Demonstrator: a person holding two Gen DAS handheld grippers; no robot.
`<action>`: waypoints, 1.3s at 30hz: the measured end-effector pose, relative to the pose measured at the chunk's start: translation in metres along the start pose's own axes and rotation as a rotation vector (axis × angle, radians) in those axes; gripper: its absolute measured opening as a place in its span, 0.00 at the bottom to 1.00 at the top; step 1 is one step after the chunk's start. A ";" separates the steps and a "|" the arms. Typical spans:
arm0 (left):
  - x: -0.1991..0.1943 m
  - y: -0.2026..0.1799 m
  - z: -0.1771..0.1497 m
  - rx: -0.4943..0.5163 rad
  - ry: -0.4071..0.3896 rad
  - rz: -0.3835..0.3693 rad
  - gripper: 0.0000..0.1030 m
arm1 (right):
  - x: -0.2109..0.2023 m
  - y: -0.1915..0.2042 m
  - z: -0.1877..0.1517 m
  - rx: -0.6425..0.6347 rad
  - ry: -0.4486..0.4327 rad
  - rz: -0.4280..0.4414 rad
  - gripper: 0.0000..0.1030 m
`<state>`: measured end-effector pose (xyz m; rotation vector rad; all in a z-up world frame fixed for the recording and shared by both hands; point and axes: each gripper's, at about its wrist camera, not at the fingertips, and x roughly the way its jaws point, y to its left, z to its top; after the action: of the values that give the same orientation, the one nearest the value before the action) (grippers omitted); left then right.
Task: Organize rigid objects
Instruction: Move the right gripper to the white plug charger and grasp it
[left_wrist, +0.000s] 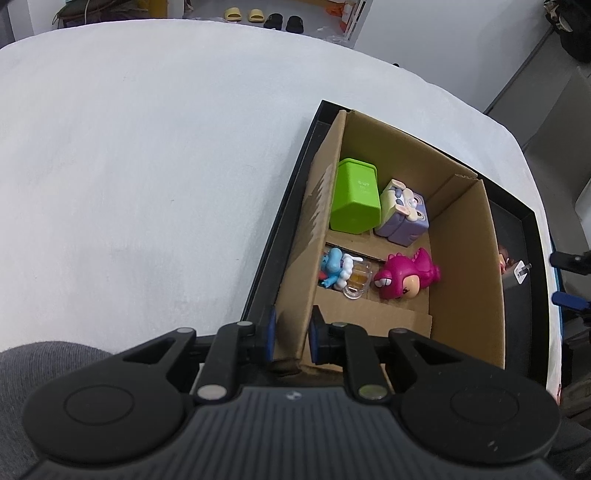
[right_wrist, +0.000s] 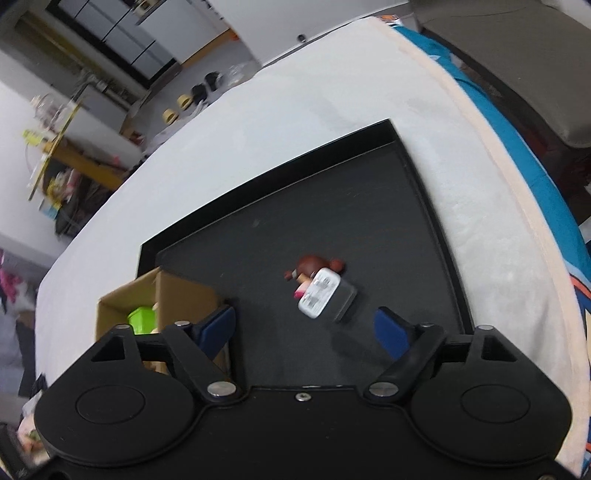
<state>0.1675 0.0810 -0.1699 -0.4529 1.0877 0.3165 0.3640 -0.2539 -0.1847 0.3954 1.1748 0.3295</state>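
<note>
My left gripper (left_wrist: 291, 336) is shut on the near left wall of an open cardboard box (left_wrist: 461, 258). The box stands in a black tray (left_wrist: 288, 206). Inside it lie a green container (left_wrist: 354, 195), a purple toy block (left_wrist: 402, 212), a pink dinosaur figure (left_wrist: 402, 275) and a blue figure (left_wrist: 332, 271). My right gripper (right_wrist: 304, 328) is open above the tray floor (right_wrist: 295, 206). Just ahead of its fingers lie a white charger (right_wrist: 319, 297) and a small brown-haired doll (right_wrist: 314, 267), touching each other. Neither pad touches them.
The tray sits on a white-covered surface (left_wrist: 147, 166) whose edge runs close on the right (right_wrist: 517, 221). The box (right_wrist: 184, 295) stands just left of the right gripper's left finger. Slippers (left_wrist: 243, 14) and furniture lie beyond the far edge.
</note>
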 end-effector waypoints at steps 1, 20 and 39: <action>0.000 0.000 0.000 -0.002 0.000 -0.002 0.15 | 0.005 -0.003 0.000 0.013 -0.003 -0.005 0.71; 0.004 -0.003 -0.002 0.009 -0.007 0.009 0.13 | 0.049 -0.006 0.002 0.049 -0.005 -0.114 0.29; 0.001 0.002 -0.004 -0.004 -0.016 0.004 0.14 | 0.038 -0.007 -0.013 -0.018 0.032 -0.184 0.23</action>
<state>0.1641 0.0809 -0.1727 -0.4515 1.0728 0.3257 0.3659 -0.2415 -0.2236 0.2649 1.2294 0.1869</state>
